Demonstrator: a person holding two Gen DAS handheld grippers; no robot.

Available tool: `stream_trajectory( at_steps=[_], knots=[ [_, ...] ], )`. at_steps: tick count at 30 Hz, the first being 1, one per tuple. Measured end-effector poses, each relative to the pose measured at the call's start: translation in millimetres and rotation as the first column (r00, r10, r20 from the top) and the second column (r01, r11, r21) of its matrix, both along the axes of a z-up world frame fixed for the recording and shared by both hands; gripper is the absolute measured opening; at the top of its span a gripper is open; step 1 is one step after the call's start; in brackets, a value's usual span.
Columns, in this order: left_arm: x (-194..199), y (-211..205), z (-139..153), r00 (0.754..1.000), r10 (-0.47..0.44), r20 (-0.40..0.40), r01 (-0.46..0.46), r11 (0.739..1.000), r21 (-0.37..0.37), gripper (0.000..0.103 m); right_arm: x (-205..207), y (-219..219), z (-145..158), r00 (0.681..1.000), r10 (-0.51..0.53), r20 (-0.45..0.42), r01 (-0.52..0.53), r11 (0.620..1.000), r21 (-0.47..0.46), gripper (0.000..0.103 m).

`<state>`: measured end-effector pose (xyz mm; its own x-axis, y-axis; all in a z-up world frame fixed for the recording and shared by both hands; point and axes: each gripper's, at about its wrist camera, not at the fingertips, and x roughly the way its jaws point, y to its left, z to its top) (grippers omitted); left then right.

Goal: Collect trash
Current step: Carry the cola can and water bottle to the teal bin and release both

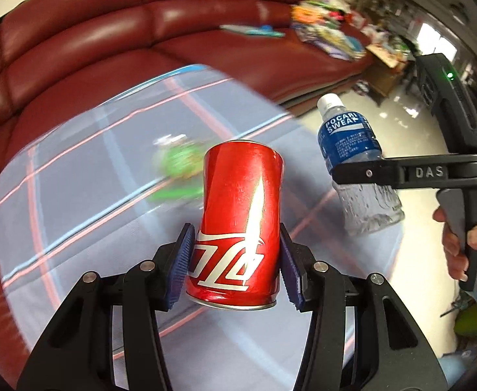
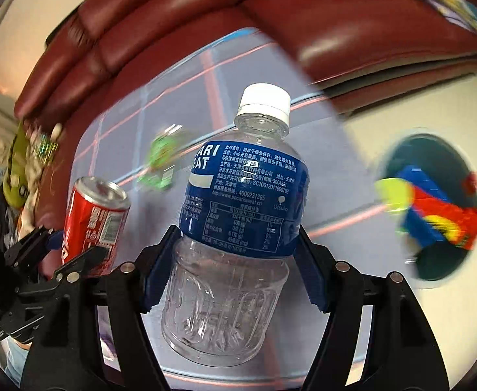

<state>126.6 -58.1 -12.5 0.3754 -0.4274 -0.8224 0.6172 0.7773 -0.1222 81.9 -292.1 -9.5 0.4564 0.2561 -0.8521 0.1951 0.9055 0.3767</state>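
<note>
My left gripper (image 1: 235,231) is shut on a red cola can (image 1: 241,215), held top-away above the plaid-covered table (image 1: 75,195). My right gripper (image 2: 238,233) is shut on a clear Pocari Sweat bottle (image 2: 238,195) with a blue label and white cap; its pads press the bottle's sides. In the left wrist view the same bottle (image 1: 349,143) hangs to the right in the other gripper, with a hand (image 1: 466,241) on its trigger. In the right wrist view the can (image 2: 91,221) shows at lower left. A blurred green wrapper (image 1: 179,163) lies on the table.
A dark round bin (image 2: 440,267) holding colourful wrappers stands on the pale floor right of the table. A red leather sofa (image 1: 108,32) curves behind the table, with colourful clutter (image 1: 323,29) piled at its far end. Shelves and boxes stand beyond.
</note>
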Motion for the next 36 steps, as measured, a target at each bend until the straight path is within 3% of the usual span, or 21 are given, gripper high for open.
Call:
stream_trajectory(
  at_steps=[9, 16, 22, 26, 36],
  knots=[
    [-27.2, -149.1, -1.9, 0.986, -0.162, -0.028, 0.161, 0.987, -0.015, 0.051, -52.7, -144.2, -4.0, 0.985, -0.172, 0.031, 0.171, 0.985, 0.02, 0.066],
    [-38.2, -227.2, -14.6, 0.972, -0.228, -0.057, 0.228, 0.974, 0.004, 0.051, -58.3, -193.4, -36.5, 0.976, -0.215, -0.025, 0.216, 0.976, 0.034, 0.066],
    [-33.9, -261.1, -32.7, 0.966, -0.238, -0.097, 0.241, 0.97, 0.014, 0.051, -44.5, -210.6, -71.2, 0.969, -0.23, -0.09, 0.238, 0.967, 0.089, 0.067],
    [-25.0, -277.6, -47.9, 0.962, -0.243, -0.126, 0.248, 0.969, 0.023, 0.051, -41.1, -220.6, -86.5, 0.963, -0.243, -0.117, 0.255, 0.962, 0.099, 0.074],
    [-20.1, -303.9, -72.6, 0.949, -0.265, -0.171, 0.274, 0.961, 0.034, 0.051, -59.0, -238.2, -83.8, 0.949, -0.3, -0.1, 0.311, 0.944, 0.112, 0.083]
  ],
)
